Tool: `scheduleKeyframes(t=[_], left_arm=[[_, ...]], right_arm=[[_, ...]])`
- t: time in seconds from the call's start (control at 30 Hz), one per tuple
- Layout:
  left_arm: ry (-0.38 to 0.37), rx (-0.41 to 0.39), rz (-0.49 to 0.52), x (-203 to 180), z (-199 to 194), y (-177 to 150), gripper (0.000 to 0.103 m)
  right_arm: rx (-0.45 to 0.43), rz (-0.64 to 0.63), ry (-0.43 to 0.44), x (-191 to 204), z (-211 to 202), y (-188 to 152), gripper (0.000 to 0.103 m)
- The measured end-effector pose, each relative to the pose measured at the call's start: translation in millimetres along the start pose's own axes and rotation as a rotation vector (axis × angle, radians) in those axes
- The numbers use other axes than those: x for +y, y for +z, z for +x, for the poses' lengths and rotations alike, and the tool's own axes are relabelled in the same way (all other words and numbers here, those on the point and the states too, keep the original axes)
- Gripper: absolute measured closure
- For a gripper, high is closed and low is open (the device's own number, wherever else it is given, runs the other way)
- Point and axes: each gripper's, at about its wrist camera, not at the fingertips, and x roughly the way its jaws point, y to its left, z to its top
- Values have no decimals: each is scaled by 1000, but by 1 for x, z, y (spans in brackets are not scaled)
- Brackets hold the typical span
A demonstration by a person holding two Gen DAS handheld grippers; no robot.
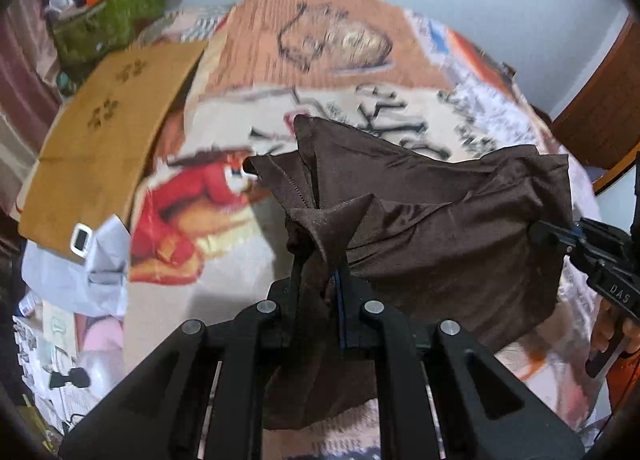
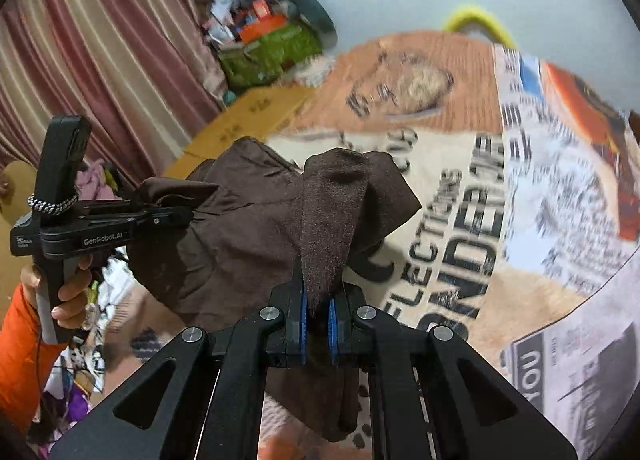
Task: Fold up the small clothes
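A small dark brown garment [image 1: 432, 228] hangs stretched between both grippers above a newspaper-covered table [image 1: 224, 268]. My left gripper [image 1: 320, 260] is shut on one bunched corner of it, with cloth hanging down between the fingers. The right gripper [image 1: 540, 230] shows at the right edge of the left wrist view, clamped on the other corner. In the right wrist view my right gripper [image 2: 318, 300] is shut on a fold of the brown garment [image 2: 240, 228], and the left gripper [image 2: 180, 216] grips its far corner at left.
Newspaper sheets cover the table [image 2: 560, 252]. A flat cardboard sheet [image 1: 100, 140] lies at its left. A green basket [image 1: 108, 20] of clutter stands beyond it by pink curtains [image 2: 100, 60]. A small white device [image 1: 82, 238] lies on the cardboard. A yellow object [image 2: 480, 20] peeks over the far edge.
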Motion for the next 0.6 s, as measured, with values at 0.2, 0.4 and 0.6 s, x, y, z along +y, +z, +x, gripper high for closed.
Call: scheduleKeyframes(t=[0.2,0.4,0.6], left_arm=[[3,32,-36,15,34,1,85],[85,-17,-72,33,35,7,52],[99,-87,-90,47,7,6,49]], right_arm=[[54,-6,-50,-11,30,0,96],[66,20,-56,-22,37,2,90],[16,-10,-112,-22,14,1,77]])
